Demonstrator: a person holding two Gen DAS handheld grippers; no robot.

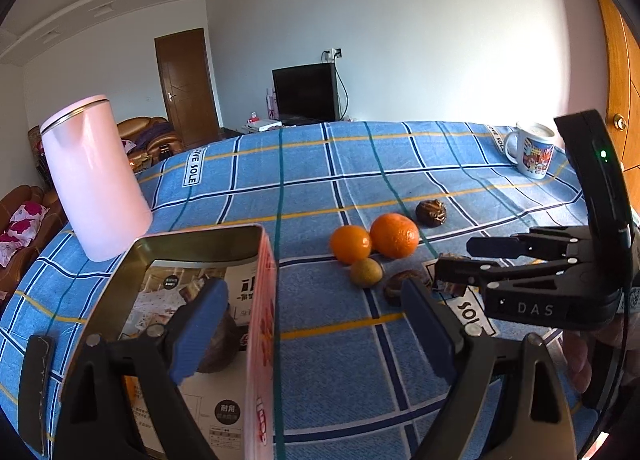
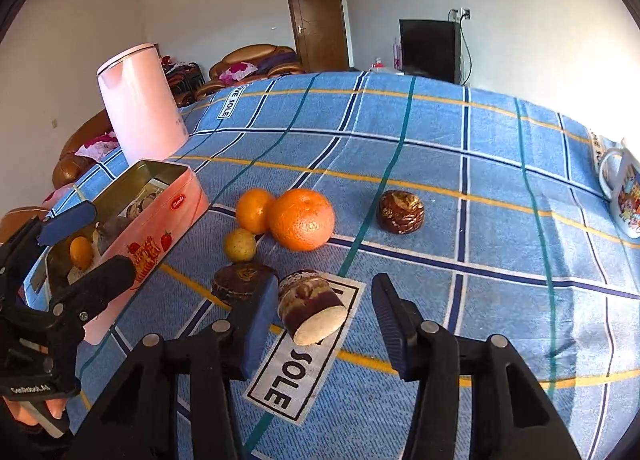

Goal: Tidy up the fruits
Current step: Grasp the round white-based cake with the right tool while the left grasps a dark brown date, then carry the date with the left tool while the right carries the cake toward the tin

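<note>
Between the spread fingers of the right gripper [image 2: 324, 324] lies a brown, tipped-over fruit [image 2: 314, 310] with its pale cut end facing the camera; it sits close to the left finger [image 2: 260, 324], and whether that pad touches it cannot be told, while the right finger stands clear of it. The jaws are wide apart and grip nothing. Just left of the left fingertip rests a dark round fruit [image 2: 240, 282]. Farther out, ahead of the fingers, a small yellow-green fruit [image 2: 240, 245] sits against a small orange [image 2: 253, 210], which touches a bigger orange [image 2: 303, 219]. Another dark brown fruit [image 2: 401, 211] lies apart, ahead and to the right.

Over on the left side, the left gripper [image 1: 314, 324] is also wide open and empty. Its left finger [image 1: 200, 334] reaches down inside the open pink tin [image 1: 262, 340], while its right finger stands outside over the blue checked cloth [image 1: 340, 376]. Inside the tin, seen from the right wrist view, are an orange piece [image 2: 81, 252] and a dark fruit [image 2: 114, 230] on printed paper. Beyond the tin stands a pink kettle [image 1: 94, 179]. At the far right of the cloth is a printed mug [image 1: 534, 149].
</note>
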